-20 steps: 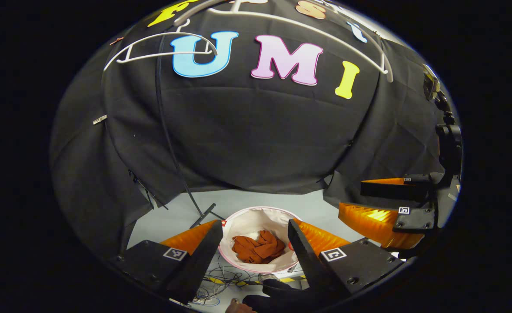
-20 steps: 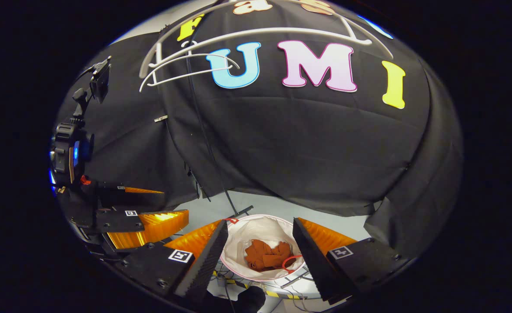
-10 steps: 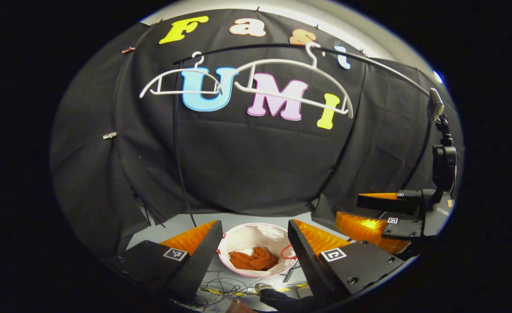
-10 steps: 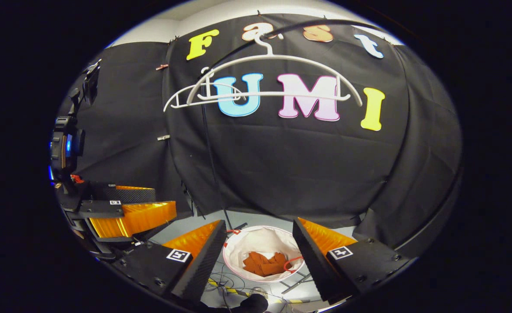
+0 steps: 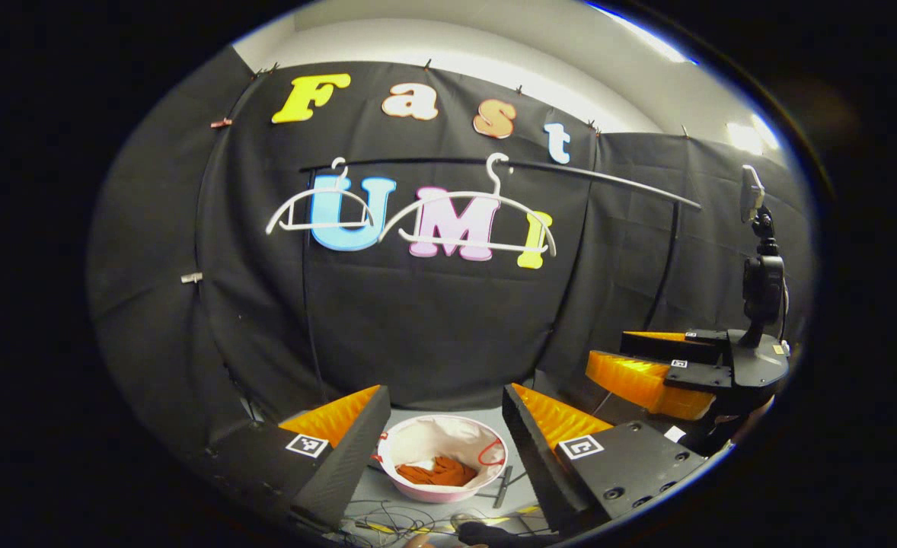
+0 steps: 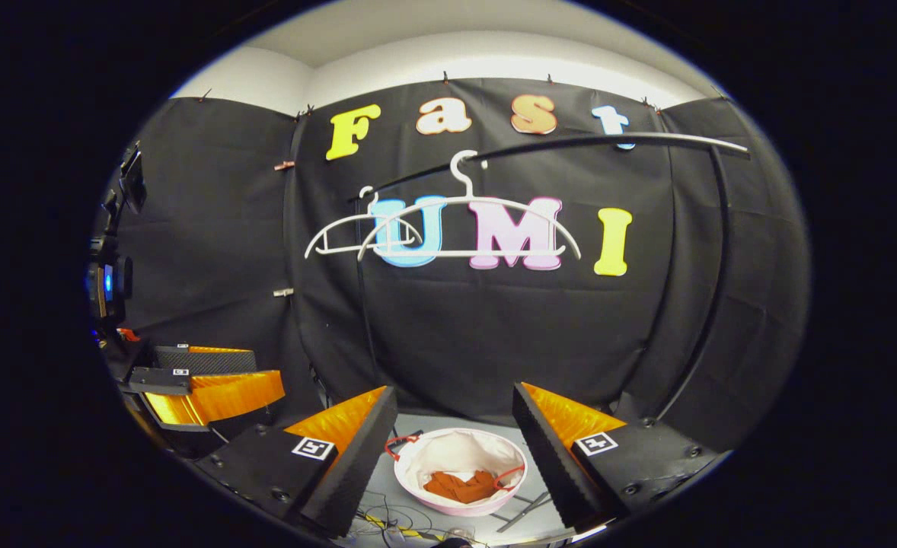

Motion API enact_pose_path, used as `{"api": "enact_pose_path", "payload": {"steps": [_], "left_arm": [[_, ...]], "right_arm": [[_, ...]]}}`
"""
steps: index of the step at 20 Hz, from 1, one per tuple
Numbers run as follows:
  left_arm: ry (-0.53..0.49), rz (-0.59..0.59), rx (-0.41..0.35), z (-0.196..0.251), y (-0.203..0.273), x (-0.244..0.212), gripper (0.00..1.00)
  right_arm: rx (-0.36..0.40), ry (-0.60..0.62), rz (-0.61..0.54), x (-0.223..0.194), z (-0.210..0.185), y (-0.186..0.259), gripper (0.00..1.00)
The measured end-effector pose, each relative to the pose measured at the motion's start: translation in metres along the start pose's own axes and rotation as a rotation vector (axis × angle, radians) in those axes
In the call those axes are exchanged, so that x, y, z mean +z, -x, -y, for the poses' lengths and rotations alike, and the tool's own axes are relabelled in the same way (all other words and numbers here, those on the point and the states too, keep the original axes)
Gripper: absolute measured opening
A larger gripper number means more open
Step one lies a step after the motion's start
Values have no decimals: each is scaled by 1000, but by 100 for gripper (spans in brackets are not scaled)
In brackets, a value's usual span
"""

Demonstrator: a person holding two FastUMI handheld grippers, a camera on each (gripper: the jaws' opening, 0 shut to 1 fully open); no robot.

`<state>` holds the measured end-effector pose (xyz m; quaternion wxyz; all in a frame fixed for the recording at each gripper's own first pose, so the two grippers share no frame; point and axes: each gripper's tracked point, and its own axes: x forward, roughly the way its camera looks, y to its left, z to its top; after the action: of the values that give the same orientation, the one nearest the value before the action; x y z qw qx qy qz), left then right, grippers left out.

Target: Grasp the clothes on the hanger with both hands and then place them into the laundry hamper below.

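Two bare white hangers on a black rail (image 5: 585, 173) across the booth's dark cloth wall: larger hanger (image 5: 467, 221) toward the rail's middle, smaller hanger (image 5: 317, 209) near the rail's left end, partly overlapping in the right gripper view (image 6: 467, 222). Nothing draped on either.

Below, on the grey floor (image 6: 448, 423), round white laundry hamper (image 5: 444, 455) with a pink rim and red loop handles, standing upright; same hamper in the right gripper view (image 6: 459, 469). Inside, rust-orange clothes (image 5: 439, 472) crumpled in a heap at the bottom (image 6: 461, 485), fully within the rim.

Left gripper (image 5: 443, 407) spread wide, holding nothing, fingers framing the hamper from above and well apart from it. Right gripper (image 6: 454, 407) likewise wide and empty, hamper between its fingers, no contact. Right gripper also at the right edge of the left gripper view (image 5: 650, 358), fingers parted; left gripper at the left edge of the right gripper view (image 6: 209, 369), fingers parted too.

Thin cables (image 5: 387, 519) and yellow-black striped tape on the floor near the hamper's front.
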<state>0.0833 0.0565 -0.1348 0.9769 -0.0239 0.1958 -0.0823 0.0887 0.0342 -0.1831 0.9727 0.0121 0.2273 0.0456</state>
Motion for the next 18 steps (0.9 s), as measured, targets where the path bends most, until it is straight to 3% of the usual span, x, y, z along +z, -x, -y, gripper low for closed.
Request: {"api": "enact_pose_path", "payload": {"steps": [1, 2, 4, 5, 6, 7, 8, 9, 10, 11, 14, 15, 16, 17, 18], "left_arm": [[-1, 31, -7, 3, 5, 11, 94], [0, 61, -11, 4, 10, 22, 89], [5, 102, -16, 4, 19, 40, 94], [7, 124, -20, 6, 25, 48, 94], [7, 151, -25, 7, 29, 59, 89], [4, 179, -30, 10, 35, 70, 94], [-4, 205, -31, 11, 40, 80, 89], [-15, 229, -28, 9, 45, 89, 94], [-24, 256, -26, 9, 52, 100, 89], [-27, 284, -27, 13, 55, 109, 94], [-12, 353, -34, 21, 73, 135, 94], [-8, 377, -31, 23, 78, 143, 89], [-6, 392, -31, 24, 85, 148, 94], [-7, 397, -30, 28, 87, 150, 94], [-8, 403, -26, 30, 89, 153, 93]], "right_arm": [[-6, -4, 33, 12, -2, 5, 99], [-11, -7, 71, 25, -3, 12, 99], [-21, -13, 141, 52, -7, 25, 98], [-28, -12, 167, 60, -9, 31, 93], [-33, -10, 197, 71, -9, 37, 98], [-38, -10, 224, 81, -9, 45, 98], [-42, -7, 244, 87, -8, 51, 98], [-51, 0, 261, 93, -6, 57, 98], [-61, 5, 284, 101, -2, 64, 95], [-69, 5, 308, 110, 0, 71, 98], [-80, -3, 367, 130, 3, 88, 98], [-80, -3, 381, 134, 4, 92, 98], [-82, -3, 392, 138, 6, 96, 100], [-87, -1, 411, 145, 10, 101, 92], [-89, 0, 419, 149, 12, 103, 98]]}}
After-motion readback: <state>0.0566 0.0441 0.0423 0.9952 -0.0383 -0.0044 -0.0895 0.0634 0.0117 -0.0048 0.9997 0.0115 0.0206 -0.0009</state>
